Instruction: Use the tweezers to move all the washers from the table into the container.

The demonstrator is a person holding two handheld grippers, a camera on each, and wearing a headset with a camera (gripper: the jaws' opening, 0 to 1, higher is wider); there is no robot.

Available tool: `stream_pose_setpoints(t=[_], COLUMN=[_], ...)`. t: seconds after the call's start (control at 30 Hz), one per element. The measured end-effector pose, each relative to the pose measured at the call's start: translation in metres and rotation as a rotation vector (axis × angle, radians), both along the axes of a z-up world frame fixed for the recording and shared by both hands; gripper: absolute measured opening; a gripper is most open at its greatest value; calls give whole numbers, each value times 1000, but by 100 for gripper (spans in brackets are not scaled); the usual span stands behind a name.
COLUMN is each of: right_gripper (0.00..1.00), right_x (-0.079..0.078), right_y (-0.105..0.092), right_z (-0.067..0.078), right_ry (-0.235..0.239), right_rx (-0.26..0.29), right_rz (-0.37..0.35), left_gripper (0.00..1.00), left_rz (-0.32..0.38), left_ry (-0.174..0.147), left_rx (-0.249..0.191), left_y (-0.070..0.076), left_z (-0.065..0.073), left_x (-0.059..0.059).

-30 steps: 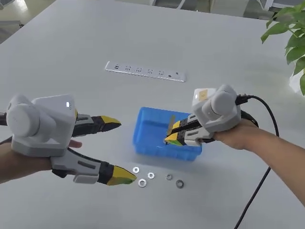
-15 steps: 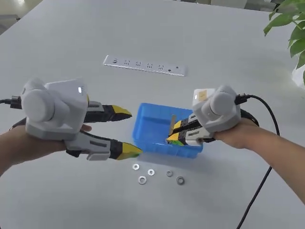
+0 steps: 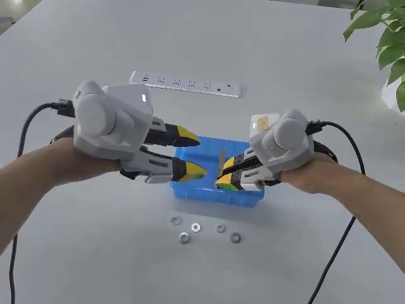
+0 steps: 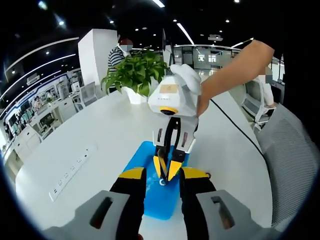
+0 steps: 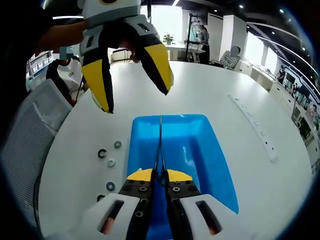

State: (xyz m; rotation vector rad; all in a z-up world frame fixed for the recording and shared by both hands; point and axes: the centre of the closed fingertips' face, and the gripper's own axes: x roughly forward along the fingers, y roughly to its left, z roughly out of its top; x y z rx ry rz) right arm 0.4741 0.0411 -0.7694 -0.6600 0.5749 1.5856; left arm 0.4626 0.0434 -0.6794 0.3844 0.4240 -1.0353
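1. The right gripper (image 5: 161, 176) has its jaws pressed together on the thin metal tweezers (image 5: 160, 142).
2. The tweezers' slim blades reach forward over the blue container (image 5: 200, 150), a shallow rectangular plastic tray with rounded corners and a smooth floor.
3. The left gripper (image 3: 193, 153) hovers at the container's left rim, its yellow-tipped jaws spread.
4. Five small round metal washers (image 3: 195, 227) lie on the pale grey table (image 3: 285, 76), just in front of the container and outside it.
5. The right gripper view shows the tweezers edge-on as a fine line. The head view adds a white power strip (image 3: 186, 84) beyond the container and green plant (image 3: 380, 38) leaves at the far right.
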Motion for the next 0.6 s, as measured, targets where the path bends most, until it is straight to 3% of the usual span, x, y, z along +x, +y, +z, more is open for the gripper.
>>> stream_pose_setpoints(t=[0.2, 0.6], right_gripper=[8, 9], right_x=[-1, -1], right_y=[1, 1], right_z=[0, 0], right_ry=[-1, -2], right_rx=[0, 0], right_rz=[7, 18], left_gripper=[25, 14], left_rz=[-44, -126], left_ry=[-13, -7], left_rx=[37, 28], left_y=[-11, -25], left_z=[-5, -6], left_x=[8, 12])
